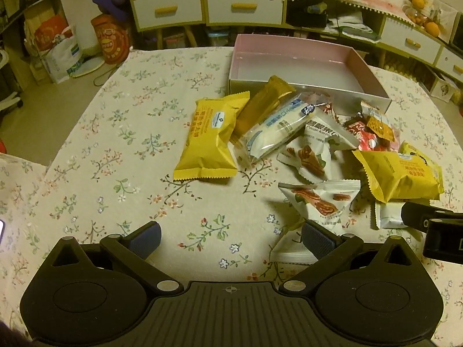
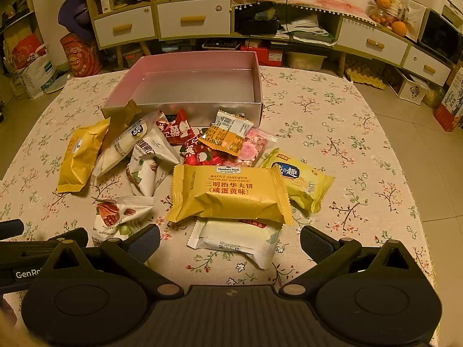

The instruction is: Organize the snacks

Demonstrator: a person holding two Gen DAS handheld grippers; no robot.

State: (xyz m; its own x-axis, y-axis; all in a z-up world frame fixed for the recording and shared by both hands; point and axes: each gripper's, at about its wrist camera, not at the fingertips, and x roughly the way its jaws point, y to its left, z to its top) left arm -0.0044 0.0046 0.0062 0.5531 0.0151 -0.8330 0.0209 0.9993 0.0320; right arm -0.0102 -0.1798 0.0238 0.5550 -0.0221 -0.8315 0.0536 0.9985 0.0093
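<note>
A pile of wrapped snacks lies on the floral tablecloth in front of an empty pink-lined box point(image 1: 358, 60) point(image 2: 139, 72). In the right wrist view a yellow waffle sandwich pack point(image 2: 228, 193) lies over a white pack point(image 2: 240, 240), with a pale yellow pack point(image 2: 301, 182), red candies point(image 2: 179, 127) and an orange sachet point(image 2: 225, 136) behind. In the left wrist view another yellow pack point(image 1: 208, 141), a gold bar point(image 1: 263, 104), a white roll point(image 1: 277, 127) and pecan packs point(image 1: 318, 199) show. My left gripper point(image 1: 230, 240) is open over bare cloth. My right gripper point(image 2: 230, 243) is open just before the white pack.
Low cabinets with white drawers point(image 2: 194, 20) stand behind the table. Bags and an orange drum point(image 1: 113, 40) sit on the floor at left. Oranges point(image 2: 399, 27) rest on the right shelf. Bare cloth point(image 1: 115, 150) stretches left of the pile; the right gripper's body point(image 1: 434, 231) shows at right.
</note>
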